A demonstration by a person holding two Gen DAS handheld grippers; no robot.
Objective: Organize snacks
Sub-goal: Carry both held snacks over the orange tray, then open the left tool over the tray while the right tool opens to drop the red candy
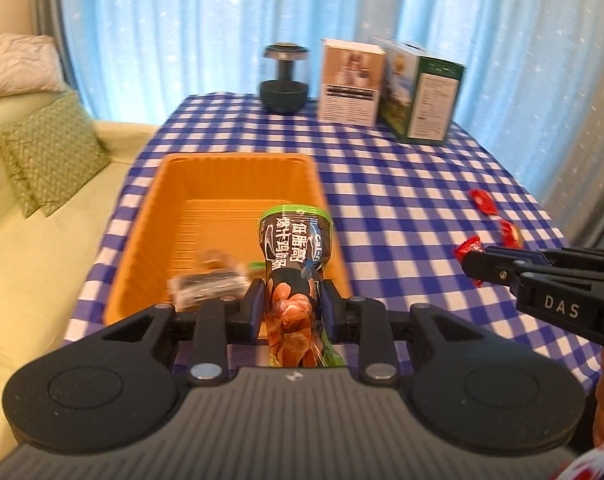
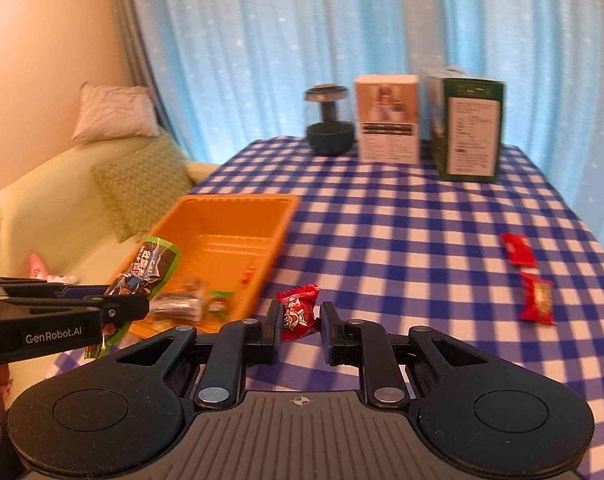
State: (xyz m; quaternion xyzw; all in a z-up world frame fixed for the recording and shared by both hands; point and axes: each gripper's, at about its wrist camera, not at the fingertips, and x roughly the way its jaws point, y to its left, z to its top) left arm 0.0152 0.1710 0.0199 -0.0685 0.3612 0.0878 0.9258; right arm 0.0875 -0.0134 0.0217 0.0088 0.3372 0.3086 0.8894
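The packs in the bin [image 1: 238,184] are too blurry to read. Your left gripper [image 1: 292,304] squeezes a green and black pouch [image 1: 296,248]. Your right gripper [image 2: 300,322] pinches a red candy [image 2: 298,312].

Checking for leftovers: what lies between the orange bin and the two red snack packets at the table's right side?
In the right wrist view, only bare checked tablecloth lies between the orange bin and the two red packets.

3 red candies [image 2: 298,312], 1 green snack pouch [image 1: 296,264], 1 orange basket [image 1: 238,168], 2 boxes [image 2: 387,120], 2 claws [image 1: 292,304]
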